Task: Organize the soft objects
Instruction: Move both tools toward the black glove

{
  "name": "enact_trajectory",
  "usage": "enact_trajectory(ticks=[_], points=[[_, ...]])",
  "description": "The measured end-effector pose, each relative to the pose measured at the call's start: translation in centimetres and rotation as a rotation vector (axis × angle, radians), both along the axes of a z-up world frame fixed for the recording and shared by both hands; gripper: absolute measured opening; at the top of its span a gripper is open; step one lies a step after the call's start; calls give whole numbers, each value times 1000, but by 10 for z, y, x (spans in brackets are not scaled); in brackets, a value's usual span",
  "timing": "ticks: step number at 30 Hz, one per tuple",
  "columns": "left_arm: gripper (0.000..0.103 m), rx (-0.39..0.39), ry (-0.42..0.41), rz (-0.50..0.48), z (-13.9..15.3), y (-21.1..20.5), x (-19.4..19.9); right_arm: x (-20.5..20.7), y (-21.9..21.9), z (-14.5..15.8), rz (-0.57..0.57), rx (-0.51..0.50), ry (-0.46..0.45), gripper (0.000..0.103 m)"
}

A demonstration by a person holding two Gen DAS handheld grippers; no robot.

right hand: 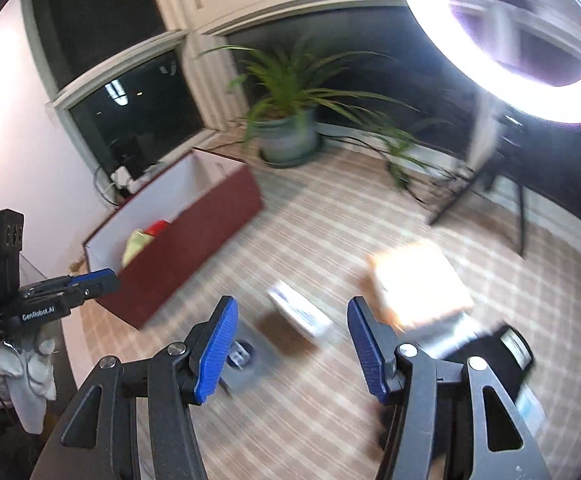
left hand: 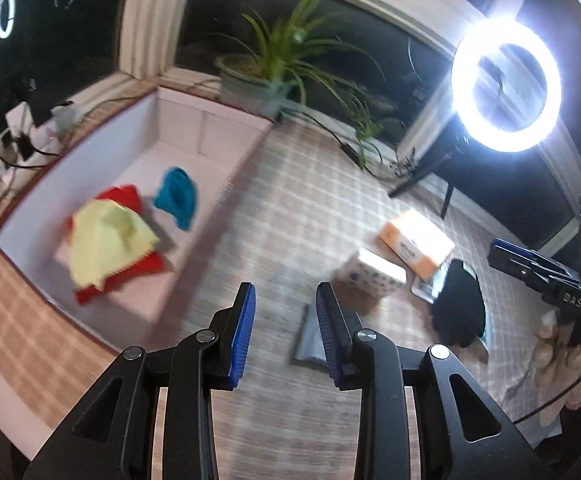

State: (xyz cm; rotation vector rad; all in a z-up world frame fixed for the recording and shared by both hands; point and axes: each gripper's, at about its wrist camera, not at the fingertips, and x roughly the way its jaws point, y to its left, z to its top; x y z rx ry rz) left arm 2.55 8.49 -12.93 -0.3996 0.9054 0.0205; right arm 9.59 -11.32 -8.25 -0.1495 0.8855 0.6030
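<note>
A dark red box [left hand: 210, 136] with a white inside stands on the table at the left. In it lie a yellow cloth [left hand: 106, 240] on a red cloth [left hand: 130, 196] and a blue cloth [left hand: 176, 196]. My left gripper [left hand: 285, 300] is open and empty, above the tablecloth just right of the box. My right gripper [right hand: 292, 308] is open and empty, above the table's middle. The box [right hand: 194, 236] is at its left, with yellow cloth [right hand: 136, 242] and red cloth [right hand: 158, 227] showing. The left gripper's fingers [right hand: 94, 280] appear at the far left.
On the checked tablecloth [left hand: 290, 208] lie an orange tissue pack [left hand: 416, 242], a white patterned tissue pack [left hand: 372, 274], a black soft item [left hand: 456, 308] and a grey flat pouch [left hand: 308, 340]. A potted plant [left hand: 258, 80] and a ring light [left hand: 506, 84] stand behind.
</note>
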Motion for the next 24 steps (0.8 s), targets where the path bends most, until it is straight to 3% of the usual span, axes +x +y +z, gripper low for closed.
enact_trajectory(ticks=[6, 9, 17, 24], points=[[31, -47, 46, -35, -15, -39, 11, -14, -73, -7, -107, 18, 10, 53], [44, -78, 88, -46, -24, -52, 17, -18, -108, -10, -164, 33, 22, 53], [44, -102, 96, -126, -32, -102, 31, -17, -189, -18, -305, 53, 74, 53], [44, -152, 93, -236, -35, -160, 56, 2, -231, -33, -358, 96, 154, 53]])
